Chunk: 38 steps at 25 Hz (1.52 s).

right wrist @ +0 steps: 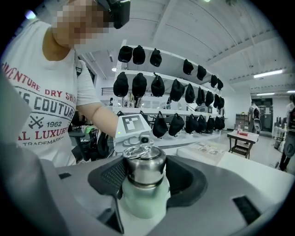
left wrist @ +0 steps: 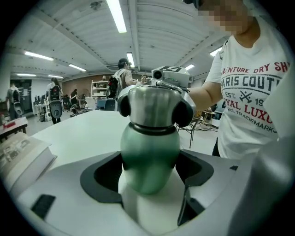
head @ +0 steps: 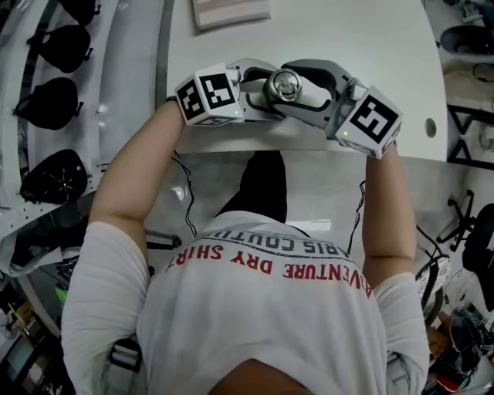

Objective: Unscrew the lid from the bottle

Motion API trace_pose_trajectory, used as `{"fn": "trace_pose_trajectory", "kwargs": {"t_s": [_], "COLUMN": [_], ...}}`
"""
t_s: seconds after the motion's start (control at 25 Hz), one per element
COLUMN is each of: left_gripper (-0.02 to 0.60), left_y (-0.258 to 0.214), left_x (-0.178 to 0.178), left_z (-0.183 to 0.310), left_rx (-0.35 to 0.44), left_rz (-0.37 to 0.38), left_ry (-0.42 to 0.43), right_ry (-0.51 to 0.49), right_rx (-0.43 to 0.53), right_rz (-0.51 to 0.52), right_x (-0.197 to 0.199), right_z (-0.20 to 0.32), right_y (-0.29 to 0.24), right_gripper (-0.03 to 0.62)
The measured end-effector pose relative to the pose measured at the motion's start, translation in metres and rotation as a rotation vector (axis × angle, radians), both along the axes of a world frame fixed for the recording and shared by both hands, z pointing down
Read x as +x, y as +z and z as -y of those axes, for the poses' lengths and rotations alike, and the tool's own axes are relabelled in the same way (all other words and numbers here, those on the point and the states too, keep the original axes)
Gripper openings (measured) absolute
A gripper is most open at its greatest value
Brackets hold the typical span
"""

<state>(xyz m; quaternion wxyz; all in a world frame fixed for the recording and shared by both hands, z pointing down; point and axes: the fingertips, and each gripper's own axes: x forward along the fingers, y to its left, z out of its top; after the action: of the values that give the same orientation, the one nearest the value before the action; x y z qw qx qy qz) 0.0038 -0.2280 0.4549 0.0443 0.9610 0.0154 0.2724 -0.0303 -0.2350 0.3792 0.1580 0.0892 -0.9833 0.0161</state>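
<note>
Your forearms (head: 127,173) angled in at the desk (head: 347,31) edge, left gripper (head: 261,94) jaws clamped on the green body of the upright bottle (left wrist: 150,156), right gripper (head: 309,91) jaws pinching its steel lid (right wrist: 144,168), so unscrewing looked underway, needing a twist next.

The worktop (head: 363,46) is white and smooth. A flat stack of printed paper (head: 230,11) lies on it at the far side, a bit to the left. A small round grey cap (head: 431,128) sits in the top near the right edge. The bottle (head: 284,85) is over the near edge. I cannot tell if it stands on the worktop.
</note>
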Motion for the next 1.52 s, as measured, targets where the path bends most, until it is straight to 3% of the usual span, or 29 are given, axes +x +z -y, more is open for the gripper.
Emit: {"fn": "trace_pose_trajectory", "kwargs": {"t_s": [0.16, 0.32, 0.68, 0.88, 1.2, 1.52], "left_gripper": [0.377, 0.377, 0.377, 0.377, 0.377, 0.377], "left_y": [-0.001, -0.001, 0.000, 0.000, 0.001, 0.001], "left_x": [0.003, 0.002, 0.001, 0.000, 0.002, 0.000], "left_z": [0.000, 0.001, -0.001, -0.001, -0.001, -0.002], "left_rx": [0.004, 0.002, -0.003, -0.003, 0.011, 0.003], "left_rz": [-0.011, -0.014, 0.012, 0.003, -0.021, -0.007], "left_ry": [-0.069, -0.176, -0.529, -0.666, -0.746, -0.709], "right_ry": [0.040, 0.156, 0.370, 0.404, 0.390, 0.365], "right_rx": [-0.009, -0.013, 0.023, 0.030, 0.046, 0.062], "right_rz": [0.022, 0.077, 0.065, 0.044, -0.003, -0.020], "right_x": [0.003, 0.005, 0.010, 0.010, 0.004, 0.003], "right_z": [0.000, 0.001, -0.003, -0.002, -0.004, -0.005], "right_y": [0.001, -0.007, -0.011, -0.009, 0.001, 0.001], "right_gripper": [0.284, 0.308, 0.308, 0.308, 0.281, 0.265]}}
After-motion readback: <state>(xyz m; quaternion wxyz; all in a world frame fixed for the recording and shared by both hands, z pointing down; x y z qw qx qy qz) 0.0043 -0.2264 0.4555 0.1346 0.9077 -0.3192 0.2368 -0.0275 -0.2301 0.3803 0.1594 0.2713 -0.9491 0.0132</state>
